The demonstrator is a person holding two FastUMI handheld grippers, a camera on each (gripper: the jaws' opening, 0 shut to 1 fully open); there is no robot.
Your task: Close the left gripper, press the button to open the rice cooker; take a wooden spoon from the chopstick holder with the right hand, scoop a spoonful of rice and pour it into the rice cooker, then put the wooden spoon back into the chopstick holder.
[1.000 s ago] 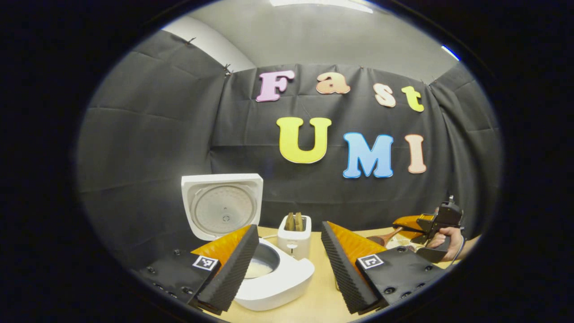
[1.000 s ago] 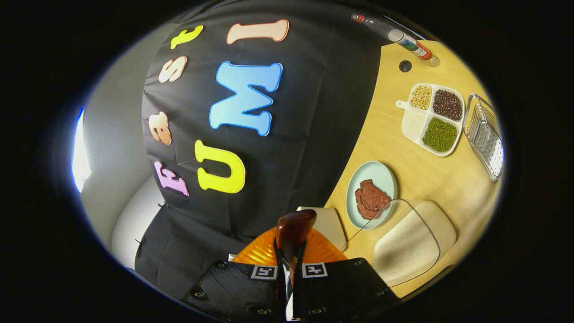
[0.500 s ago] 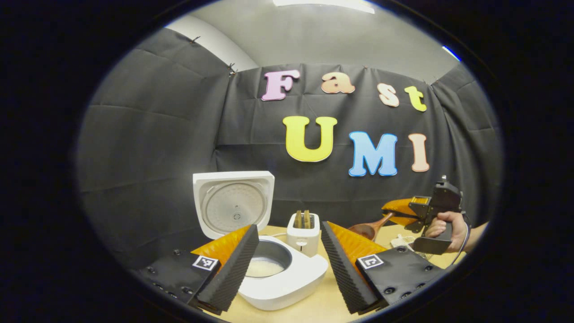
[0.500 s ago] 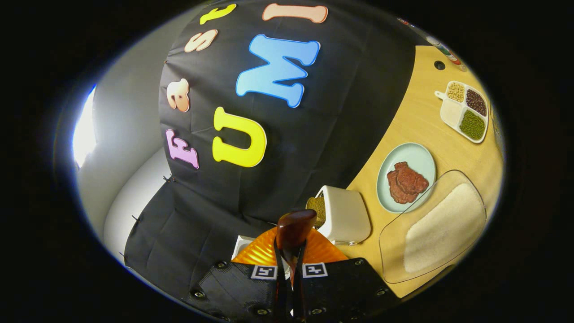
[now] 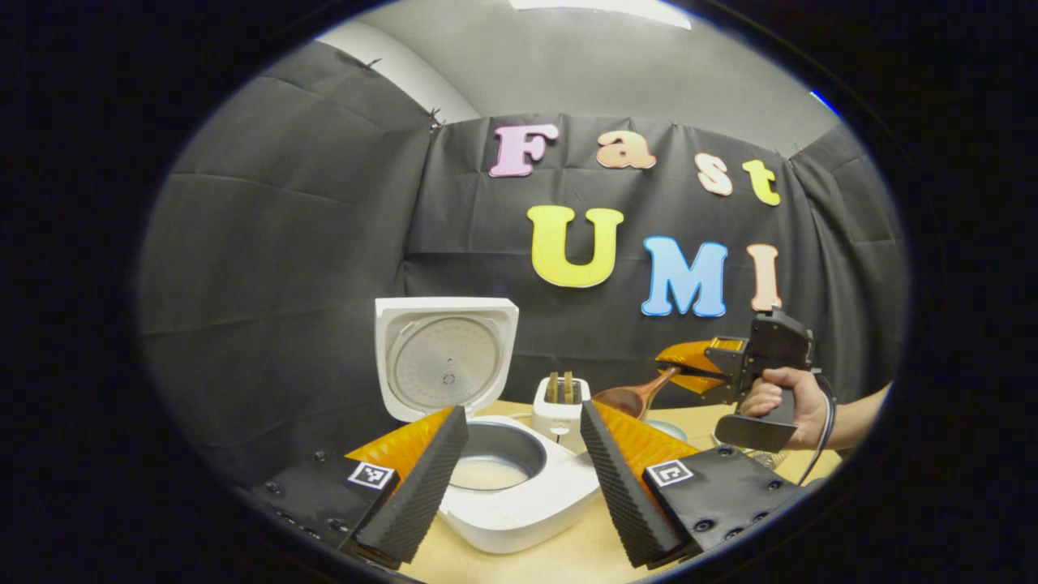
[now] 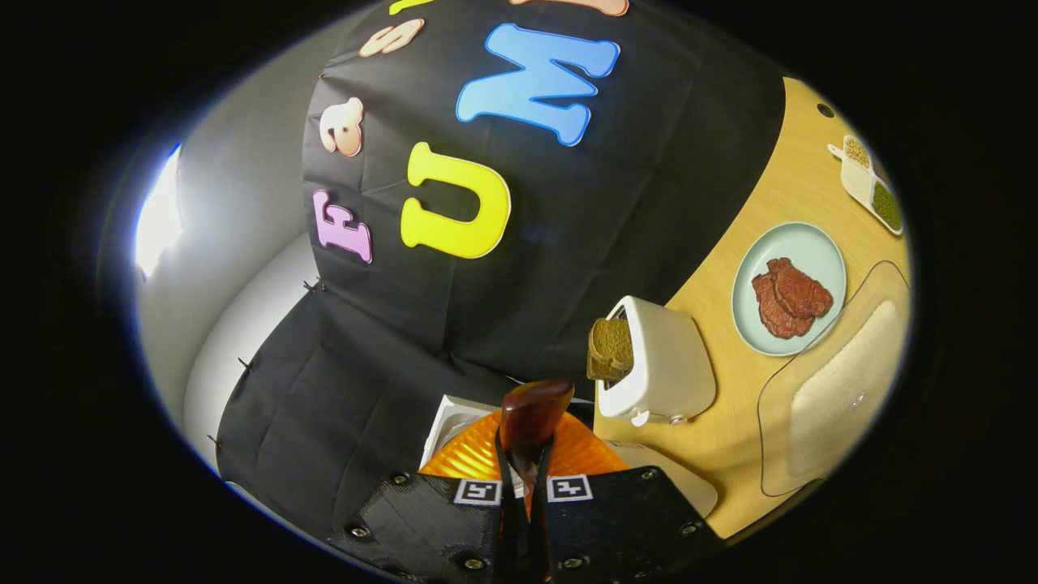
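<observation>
Rice cooker (image 5: 519,495) sitting on the tabletop (image 5: 559,560), lid (image 5: 446,357) standing upright and wide open, inner pot showing a pale layer of rice at the bottom. Left gripper (image 5: 519,478) hovering low in front of it, fingers spread well apart, nothing between them. No brand or readable writing to pick out on the cooker.

Over on the right in the left gripper view, a hand (image 5: 782,401) holding the right gripper (image 5: 677,373) up above the tabletop, fingers clamped tight on the handle of the wooden spoon (image 5: 628,397). Spoon bowl pointing toward the cooker, raised in the air near the white toaster (image 5: 559,405); contents of the bowl impossible to tell.

In the right gripper view, spoon bowl jutting out just past the closed fingers, toaster with two brown slices beside it, pale green plate (image 6: 799,243) carrying reddish meat (image 6: 787,292), clear tray of white rice (image 6: 843,373) just beside the plate, divided dish of beans (image 6: 868,182) at the far edge. Square black-and-white markers on the gripper bodies, no legible text.
</observation>
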